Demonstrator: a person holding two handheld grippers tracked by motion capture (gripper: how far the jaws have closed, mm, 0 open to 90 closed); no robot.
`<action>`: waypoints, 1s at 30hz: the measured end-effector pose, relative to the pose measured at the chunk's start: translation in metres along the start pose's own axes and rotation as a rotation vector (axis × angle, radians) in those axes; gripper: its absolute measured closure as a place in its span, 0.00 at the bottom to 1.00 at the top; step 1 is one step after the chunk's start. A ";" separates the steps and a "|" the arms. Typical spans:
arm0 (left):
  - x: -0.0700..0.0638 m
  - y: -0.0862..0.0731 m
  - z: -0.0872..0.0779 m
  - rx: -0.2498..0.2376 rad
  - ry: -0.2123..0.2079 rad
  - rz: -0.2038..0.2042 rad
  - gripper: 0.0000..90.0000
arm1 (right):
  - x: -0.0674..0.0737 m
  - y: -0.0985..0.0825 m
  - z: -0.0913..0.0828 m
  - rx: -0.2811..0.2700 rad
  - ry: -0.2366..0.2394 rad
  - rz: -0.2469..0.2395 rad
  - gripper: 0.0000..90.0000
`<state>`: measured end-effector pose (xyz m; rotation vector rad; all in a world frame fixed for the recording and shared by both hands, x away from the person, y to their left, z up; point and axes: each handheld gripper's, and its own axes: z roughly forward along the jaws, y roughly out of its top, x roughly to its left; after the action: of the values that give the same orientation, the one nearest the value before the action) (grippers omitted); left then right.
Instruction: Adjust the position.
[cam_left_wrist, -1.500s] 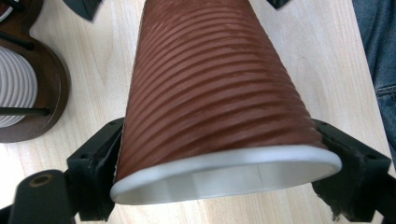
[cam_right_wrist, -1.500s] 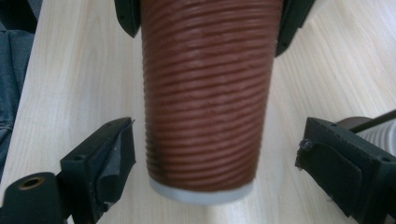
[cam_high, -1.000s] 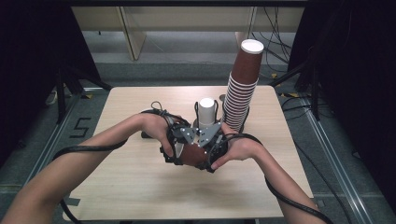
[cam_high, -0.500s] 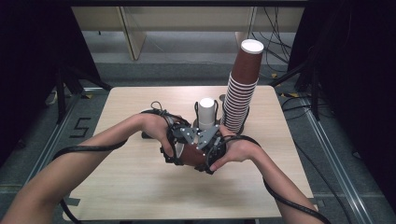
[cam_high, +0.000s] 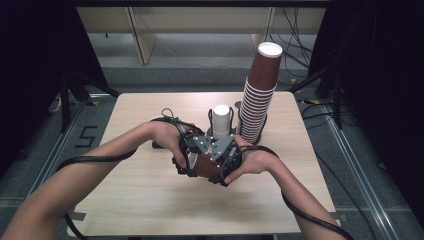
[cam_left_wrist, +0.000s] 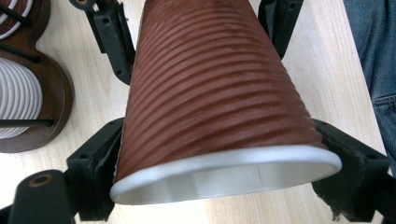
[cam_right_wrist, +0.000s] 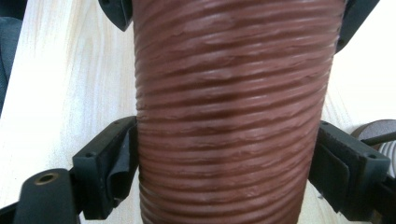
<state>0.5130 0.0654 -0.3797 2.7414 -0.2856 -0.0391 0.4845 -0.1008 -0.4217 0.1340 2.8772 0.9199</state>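
High view: pale wooden surface (cam_high: 125, 200), seen from above, with a "5" marked in dark tape on the floor (cam_high: 85, 136) to its left; no brand or label is readable on any item.

Item 1, brown ribbed paper cup (cam_high: 204, 166): lies on its side between both hands above the middle of the surface, near its front half. Left gripper view shows its white rim (cam_left_wrist: 224, 173) and pale inside close to the camera, with the narrow base pointing away. Right gripper view shows its ribbed wall (cam_right_wrist: 229, 116) running up the middle of the frame.

Item 2, left gripper (cam_high: 186, 159): fingers (cam_left_wrist: 100, 168) stand at a middling width and press on both sides of the cup just behind its rim.

Item 3, right gripper (cam_high: 226, 162): fingers (cam_right_wrist: 109, 168) flank the cup's body from the opposite end. Its jaws have just been closing, with the cup between them. The left pad lies against the ribs; whether the right pad touches, I cannot tell.

Item 4, tall stack of brown cups (cam_high: 259, 97): upright and leaning slightly, at the far right of the surface, mouths up.

Item 5, short white cup stack (cam_high: 221, 120): stands in a black wire holder, just left of the tall stack and beyond the hands.
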 end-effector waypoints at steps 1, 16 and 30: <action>0.000 0.000 0.000 0.000 0.000 0.000 0.15 | -0.001 0.000 0.000 -0.001 0.001 -0.009 0.18; 0.000 0.001 -0.002 -0.008 0.005 -0.008 0.15 | -0.004 0.002 0.002 -0.016 -0.017 -0.046 0.21; 0.000 0.003 -0.002 -0.016 0.012 -0.008 0.15 | -0.002 0.000 0.002 -0.005 -0.019 0.004 0.23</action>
<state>0.5122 0.0634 -0.3768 2.7255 -0.2701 -0.0272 0.4866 -0.0999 -0.4228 0.1470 2.8579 0.9206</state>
